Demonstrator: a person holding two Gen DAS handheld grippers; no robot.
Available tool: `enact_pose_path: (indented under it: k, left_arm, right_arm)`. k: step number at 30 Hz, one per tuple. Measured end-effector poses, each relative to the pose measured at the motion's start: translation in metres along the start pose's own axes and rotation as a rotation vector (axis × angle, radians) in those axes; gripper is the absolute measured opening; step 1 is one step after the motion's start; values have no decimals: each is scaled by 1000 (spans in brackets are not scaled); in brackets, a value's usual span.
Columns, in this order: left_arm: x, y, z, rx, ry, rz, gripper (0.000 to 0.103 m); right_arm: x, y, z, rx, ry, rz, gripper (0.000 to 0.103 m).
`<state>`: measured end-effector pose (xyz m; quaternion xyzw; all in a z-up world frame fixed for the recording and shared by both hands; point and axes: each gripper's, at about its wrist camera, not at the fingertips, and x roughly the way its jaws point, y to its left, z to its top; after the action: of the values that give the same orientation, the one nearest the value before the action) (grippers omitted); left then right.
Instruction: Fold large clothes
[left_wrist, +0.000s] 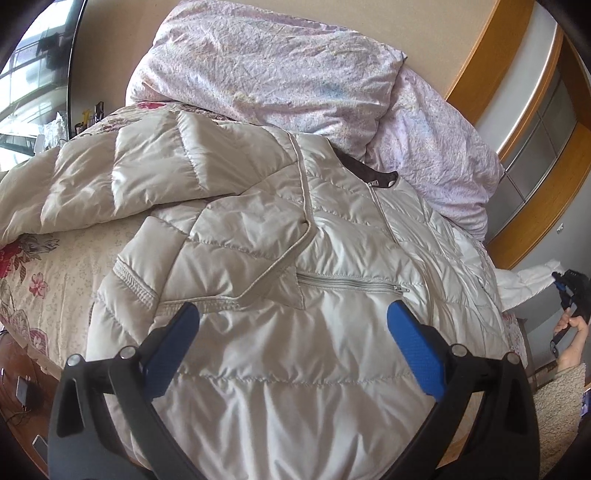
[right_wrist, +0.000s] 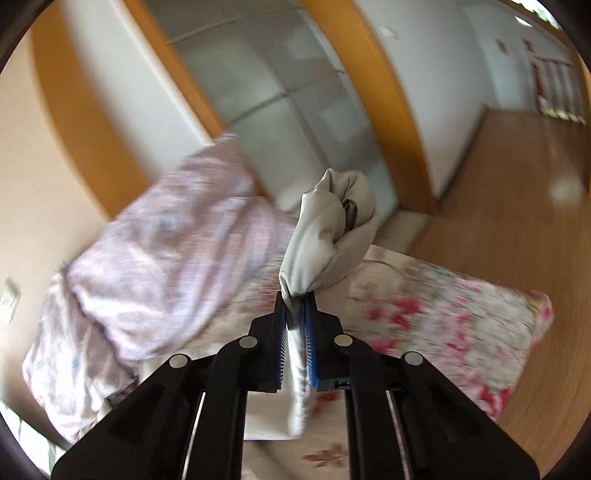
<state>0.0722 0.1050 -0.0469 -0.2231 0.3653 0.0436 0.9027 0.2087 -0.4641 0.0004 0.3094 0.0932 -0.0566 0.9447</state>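
Right wrist view: right gripper (right_wrist: 295, 301) clamps a jacket (left_wrist: 295, 295) fold; left gripper (left_wrist: 291, 317) hovers spread above the jacket.

We're seeing the jacket (left_wrist: 295, 258) lying across the bed (left_wrist: 44, 266), a duvet (left_wrist: 277, 70) sitting heaped behind it, one sleeve (left_wrist: 122, 173) stretching left, the other sleeve (right_wrist: 328, 236) hanging raised off the bed's right edge.

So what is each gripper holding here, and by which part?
Right gripper: jaws shut on the jacket, pinching what looks like a sleeve end. Left gripper: jaws open over the jacket, holding nothing.
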Motion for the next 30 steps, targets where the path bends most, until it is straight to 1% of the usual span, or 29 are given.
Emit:
enact_pose_path:
  k: [4, 7, 11, 13, 15, 17, 19, 21, 22, 24, 27, 29, 30]
  left_arm:
    - [-2, 15, 2, -46, -20, -5, 101]
    - [-6, 27, 3, -91, -33, -9, 101]
    - [-13, 47, 5, -151, -49, -30, 101]
    - [-18, 56, 5, -174, -73, -20, 101]
    - [-24, 63, 5, -183, -99, 6, 101]
    - [-28, 69, 6, -189, -130, 31, 101]
    - [-33, 76, 6, -204, -153, 50, 101]
    - [-34, 85, 6, -221, -158, 63, 101]
    - [-34, 89, 6, -230, -157, 70, 101]
    - [-34, 97, 5, -246, -155, 81, 101]
    - [-34, 107, 4, -266, -156, 94, 101]
    - [-34, 114, 5, -279, -162, 93, 101]
    - [-35, 117, 5, -285, -167, 92, 101]
  right_arm:
    - [-20, 83, -10, -151, 2, 184, 10]
    - [-26, 145, -28, -251, 31, 329, 10]
    - [-19, 209, -63, -338, 129, 492, 10]
    - [-12, 234, -86, -372, 190, 550, 10]
    - [-3, 258, -114, -406, 257, 590, 10]
    - [10, 277, -145, -436, 334, 607, 10]
    - [21, 292, -177, -473, 411, 600, 10]
    - [28, 304, -211, -544, 458, 566, 10]
    - [25, 311, -228, -578, 477, 550, 10]
    - [35, 316, -257, -640, 525, 513, 10]
    - [41, 320, -293, -753, 570, 451, 10]
    - [43, 320, -313, -848, 579, 405, 12]
    - [40, 320, -321, -903, 570, 383, 12]
